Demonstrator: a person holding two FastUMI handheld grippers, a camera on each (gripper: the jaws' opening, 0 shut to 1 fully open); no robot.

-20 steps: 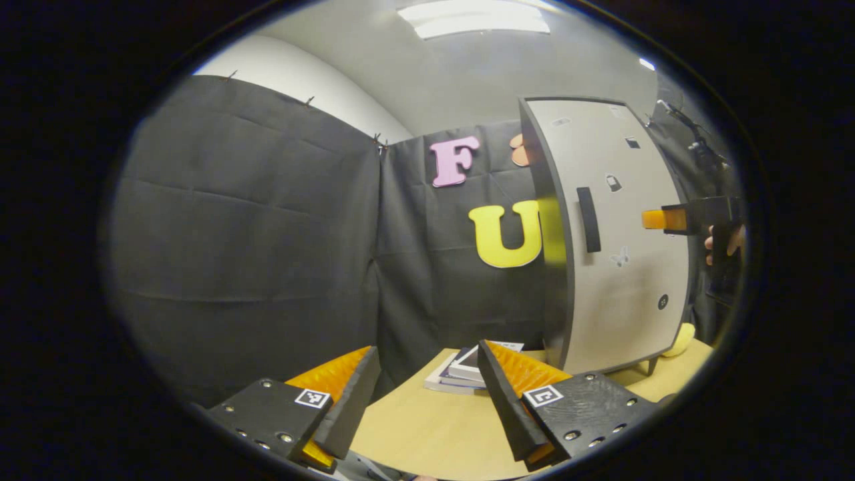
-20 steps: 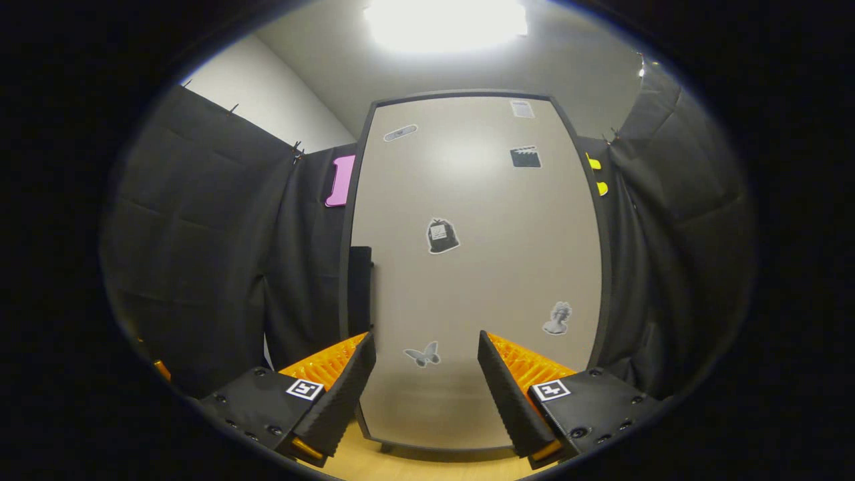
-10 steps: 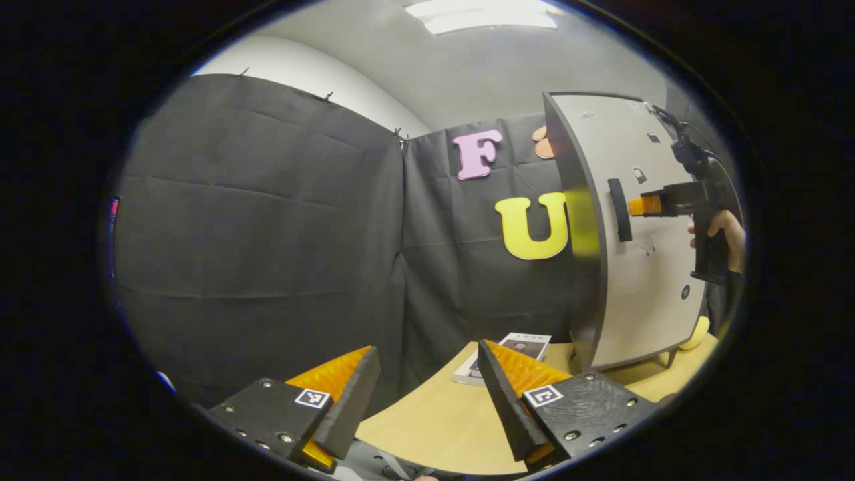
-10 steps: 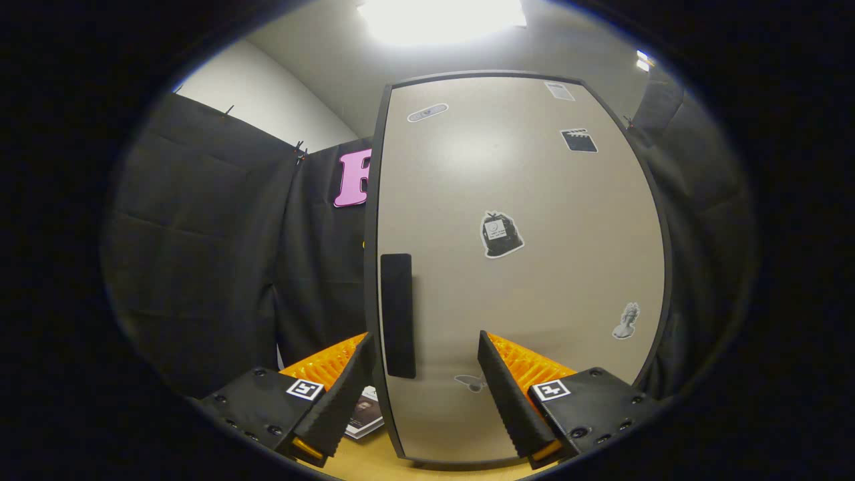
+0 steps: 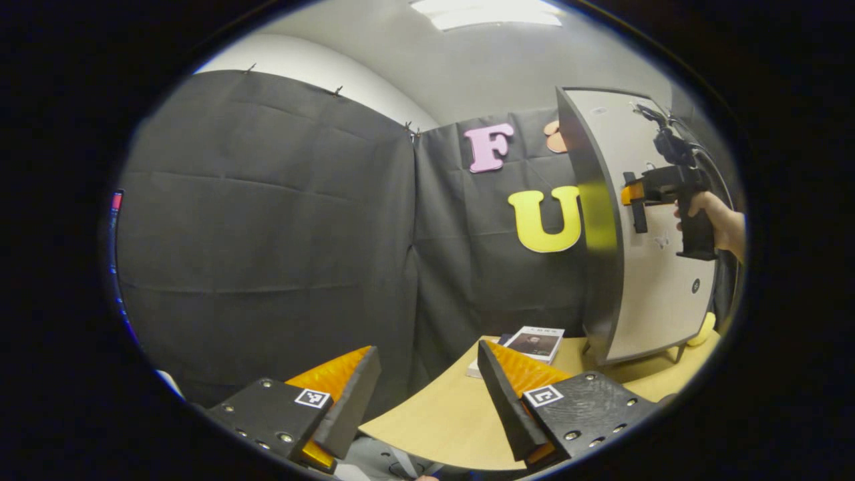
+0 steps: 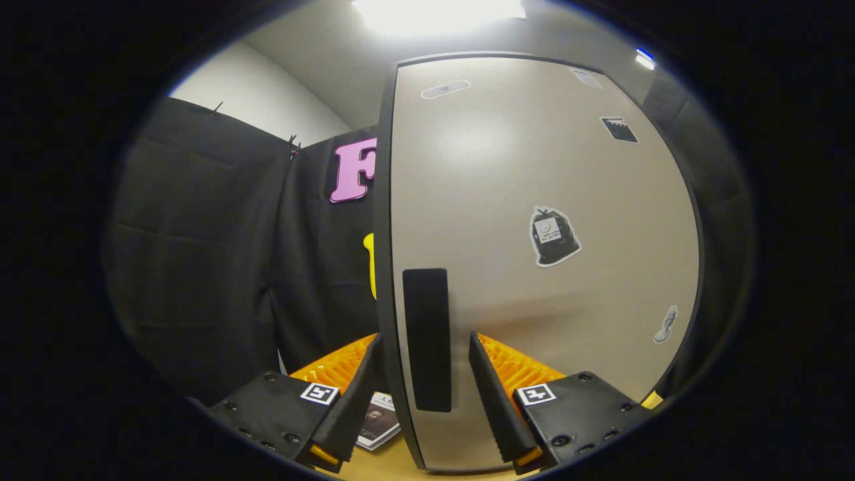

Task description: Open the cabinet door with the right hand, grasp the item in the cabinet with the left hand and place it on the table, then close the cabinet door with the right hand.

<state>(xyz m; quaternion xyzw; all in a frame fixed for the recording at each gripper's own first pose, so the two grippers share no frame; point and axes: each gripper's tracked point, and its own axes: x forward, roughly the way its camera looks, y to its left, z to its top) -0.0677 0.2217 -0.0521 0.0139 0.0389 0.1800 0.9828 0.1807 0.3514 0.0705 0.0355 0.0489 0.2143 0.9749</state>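
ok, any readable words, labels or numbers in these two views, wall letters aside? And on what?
Nothing legible.
Book on the table: print on the cover, too blurred to read.
Stickers on the cabinet door: pictures; any print is too small to read.
Square tag on the left gripper: a pattern, no words.

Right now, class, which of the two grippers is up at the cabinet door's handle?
The right gripper: its open fingers straddle the dark handle on the cabinet door. The left gripper hangs open above the table.

beige cabinet door (image 6: 534,200) (black handle (image 6: 427,337)), tan table (image 5: 441,421)
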